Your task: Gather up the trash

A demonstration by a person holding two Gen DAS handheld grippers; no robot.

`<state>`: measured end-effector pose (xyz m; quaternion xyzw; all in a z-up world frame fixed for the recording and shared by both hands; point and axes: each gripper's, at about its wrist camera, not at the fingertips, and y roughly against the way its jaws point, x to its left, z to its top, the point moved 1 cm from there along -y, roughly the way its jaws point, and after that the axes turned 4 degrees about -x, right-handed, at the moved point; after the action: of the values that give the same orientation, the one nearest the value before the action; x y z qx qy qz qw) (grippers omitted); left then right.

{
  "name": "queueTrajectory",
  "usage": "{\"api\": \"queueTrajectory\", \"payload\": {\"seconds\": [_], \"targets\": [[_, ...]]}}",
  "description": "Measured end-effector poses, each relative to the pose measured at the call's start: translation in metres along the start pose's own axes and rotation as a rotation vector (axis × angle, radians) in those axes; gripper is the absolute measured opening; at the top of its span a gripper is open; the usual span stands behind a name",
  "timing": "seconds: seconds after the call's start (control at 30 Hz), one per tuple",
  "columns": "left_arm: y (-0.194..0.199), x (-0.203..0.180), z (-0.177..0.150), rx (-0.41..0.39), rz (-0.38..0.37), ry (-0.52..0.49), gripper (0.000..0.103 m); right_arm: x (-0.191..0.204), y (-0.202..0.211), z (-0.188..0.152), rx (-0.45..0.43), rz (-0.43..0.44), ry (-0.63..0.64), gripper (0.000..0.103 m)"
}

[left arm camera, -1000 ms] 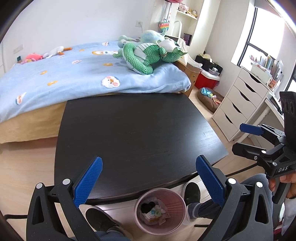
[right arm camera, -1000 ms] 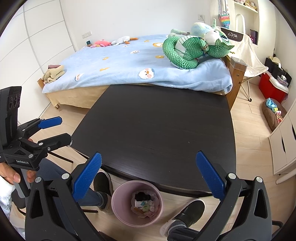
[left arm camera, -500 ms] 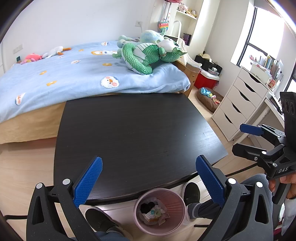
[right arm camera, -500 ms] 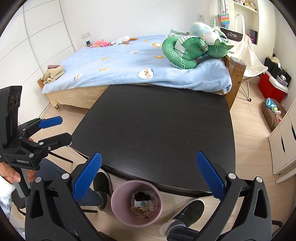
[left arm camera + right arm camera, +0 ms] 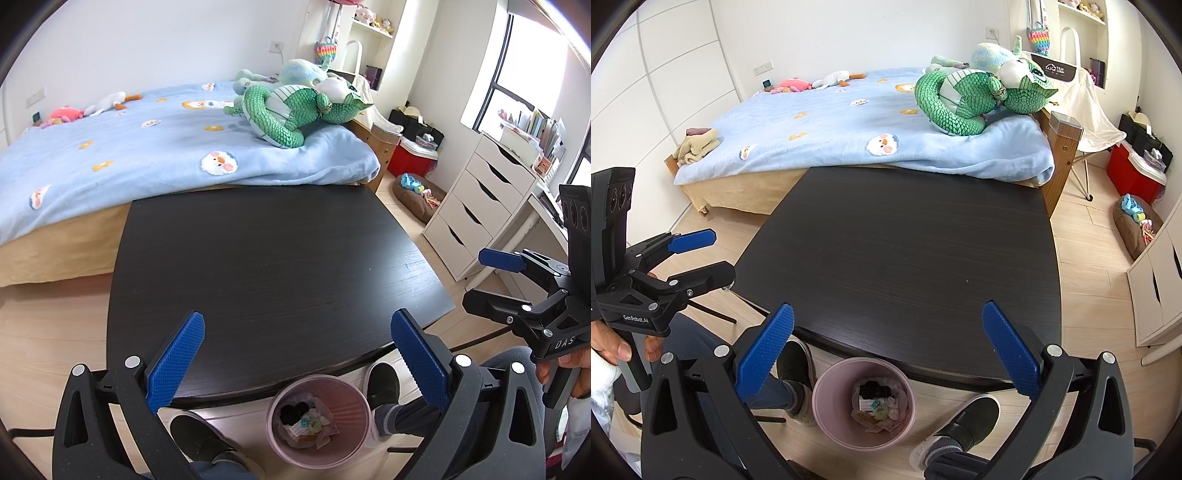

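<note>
Fronting blue bed (image 5: 155,147), bare black table (image 5: 266,266)

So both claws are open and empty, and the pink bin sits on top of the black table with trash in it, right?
Not quite. The pink bin stands on the floor at the near edge of the black table, not on top of it; the right wrist view shows this. The rest holds: left claw and right claw are open and empty, and the bin holds trash.

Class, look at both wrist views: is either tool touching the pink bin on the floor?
Apart. In each wrist view the left tool and right tool hang open above the table edge, well over the pink bin.
</note>
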<state>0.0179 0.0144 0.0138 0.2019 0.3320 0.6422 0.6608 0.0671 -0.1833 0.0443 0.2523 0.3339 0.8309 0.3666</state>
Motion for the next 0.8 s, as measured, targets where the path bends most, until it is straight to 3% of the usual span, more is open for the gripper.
{"api": "queueTrajectory", "payload": {"seconds": [0.8], "targets": [[-0.0011,-0.0047,0.0035,-0.003,-0.005,-0.011,0.097,-0.0019,0.0007,-0.0014,-0.004,-0.006,0.004,0.100]]}}
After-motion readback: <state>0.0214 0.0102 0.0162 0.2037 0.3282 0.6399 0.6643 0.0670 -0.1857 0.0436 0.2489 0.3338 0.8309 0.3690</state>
